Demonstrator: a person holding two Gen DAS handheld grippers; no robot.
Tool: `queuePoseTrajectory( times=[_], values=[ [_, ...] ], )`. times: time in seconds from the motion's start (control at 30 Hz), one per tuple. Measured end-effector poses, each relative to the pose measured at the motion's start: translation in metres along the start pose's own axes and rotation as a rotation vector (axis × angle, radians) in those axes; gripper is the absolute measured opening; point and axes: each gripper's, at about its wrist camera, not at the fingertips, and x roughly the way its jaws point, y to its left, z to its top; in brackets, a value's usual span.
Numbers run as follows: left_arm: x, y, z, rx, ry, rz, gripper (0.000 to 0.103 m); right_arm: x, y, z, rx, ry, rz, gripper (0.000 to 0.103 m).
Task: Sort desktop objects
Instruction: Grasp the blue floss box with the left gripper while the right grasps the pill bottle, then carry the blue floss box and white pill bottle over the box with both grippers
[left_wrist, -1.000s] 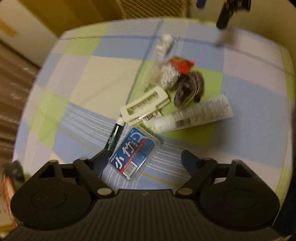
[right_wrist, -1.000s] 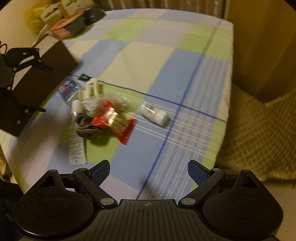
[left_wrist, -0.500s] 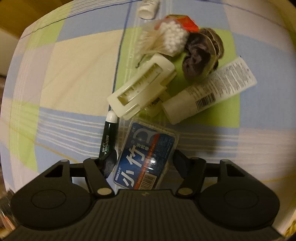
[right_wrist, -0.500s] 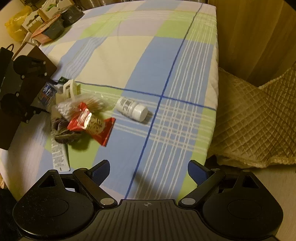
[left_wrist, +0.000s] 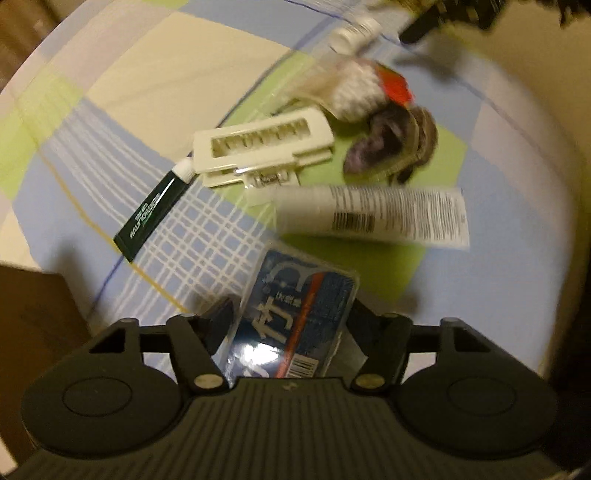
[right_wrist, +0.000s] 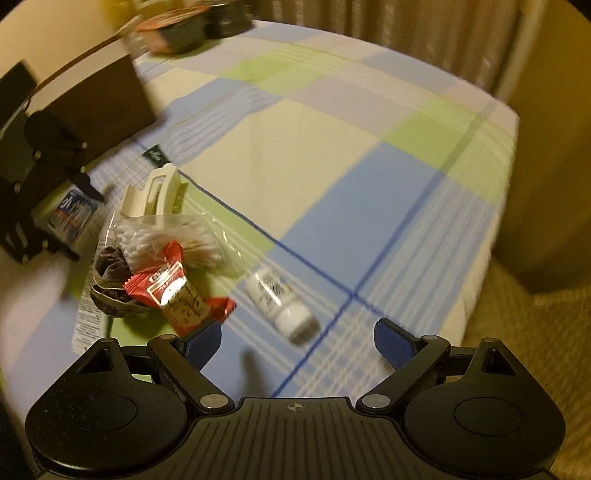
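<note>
Checked cloth (left_wrist: 155, 92) in blue, green and cream covers the table in the left wrist view. The left gripper (left_wrist: 291, 314) has its two fingers pressed on the sides of one blue packet (left_wrist: 299, 314), which sits between them, and a brown cardboard box (left_wrist: 33, 325) stands to the left of the fingers. Ahead of the fingertips lie one white tube with a barcode (left_wrist: 373, 218), one dark green tube (left_wrist: 155, 218), one cream hair clip (left_wrist: 262, 151), one bag of cotton swabs (left_wrist: 351, 92), one dark scrunchie (left_wrist: 391, 144) and one small white bottle (left_wrist: 354, 31); this part is blurred, so the scrunchie is perhaps something else soft.

In the right wrist view the right gripper (right_wrist: 297, 343) holds nothing and its blue fingers are spread wide above the same cloth (right_wrist: 332, 147). The white bottle (right_wrist: 282, 304) lies just ahead, between the fingers. One red snack wrapper (right_wrist: 173, 291) touches the left fingertip region. Beige curtain (right_wrist: 406, 37) hangs behind the table, and a quilted cushion (right_wrist: 535, 332) is on the right.
</note>
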Motion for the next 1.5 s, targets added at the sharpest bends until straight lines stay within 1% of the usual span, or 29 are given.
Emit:
queuePoseTrajectory(
  times=[0.03,0.07,0.1,0.17,0.23,0.27,0.3,0.37,0.4,0.43,0.5,0.6,0.7,0.83,0.9,1.07,1.3,1.37,1.5],
  values=[
    [-0.001,-0.001,-0.002,-0.008,-0.011,0.001,0.059,0.004,0.002,0.002,-0.032,0.002,0.013,0.089],
    [-0.002,-0.002,-0.003,-0.013,-0.021,0.003,0.056,0.008,0.003,0.004,-0.063,0.007,0.03,0.072],
    [-0.003,-0.004,-0.003,-0.023,-0.028,0.015,0.056,0.014,0.004,0.006,-0.089,0.021,0.044,0.065],
    [-0.005,-0.009,-0.007,-0.041,-0.039,0.03,0.056,0.024,0.005,0.009,-0.132,0.038,0.044,0.065],
    [-0.007,-0.014,-0.013,-0.073,-0.047,0.037,0.056,0.031,0.006,0.011,-0.18,0.031,0.047,0.065],
    [-0.008,-0.017,-0.01,-0.088,-0.05,0.041,0.055,0.035,0.007,0.012,-0.192,0.032,0.053,0.065],
    [-0.009,-0.02,-0.014,-0.101,-0.056,0.046,0.055,0.038,0.007,0.013,-0.2,0.039,0.056,0.063],
    [-0.011,-0.027,-0.019,-0.126,-0.062,0.051,0.055,0.043,0.009,0.015,-0.215,0.045,0.082,0.046],
    [-0.016,-0.028,-0.019,-0.139,-0.065,0.053,0.055,0.043,0.01,0.017,-0.221,0.043,0.073,0.032],
    [-0.016,-0.031,-0.015,-0.147,-0.066,0.057,0.055,0.043,0.011,0.018,-0.224,0.055,0.073,0.027],
    [-0.021,-0.037,-0.019,-0.16,-0.072,0.056,0.055,0.043,0.01,0.021,-0.193,0.078,0.088,0.026],
    [-0.03,-0.043,-0.023,-0.159,-0.08,0.061,0.055,0.04,0.012,0.019,-0.175,0.092,0.079,0.026],
    [-0.044,-0.049,-0.024,-0.163,-0.093,0.066,0.055,0.027,0.014,0.019,-0.136,0.079,0.102,0.026],
    [-0.069,-0.055,-0.027,-0.166,-0.124,0.081,0.055,0.005,0.022,0.025,-0.127,0.052,0.112,0.026],
    [-0.08,-0.057,-0.025,-0.162,-0.138,0.09,0.055,-0.007,0.028,0.028,-0.138,0.043,0.115,0.026],
    [-0.114,-0.063,-0.032,-0.167,-0.185,0.119,0.055,-0.033,0.054,0.04,-0.19,0.027,0.128,0.026],
    [-0.161,-0.067,-0.063,-0.204,-0.232,0.183,0.055,-0.061,0.102,0.058,-0.278,-0.006,0.143,0.026],
    [-0.172,-0.065,-0.073,-0.218,-0.244,0.201,0.055,-0.067,0.115,0.064,-0.296,-0.022,0.158,0.026],
    [-0.197,-0.056,-0.096,-0.25,-0.263,0.261,0.055,-0.075,0.143,0.082,-0.34,-0.049,0.194,0.026]
  ],
)
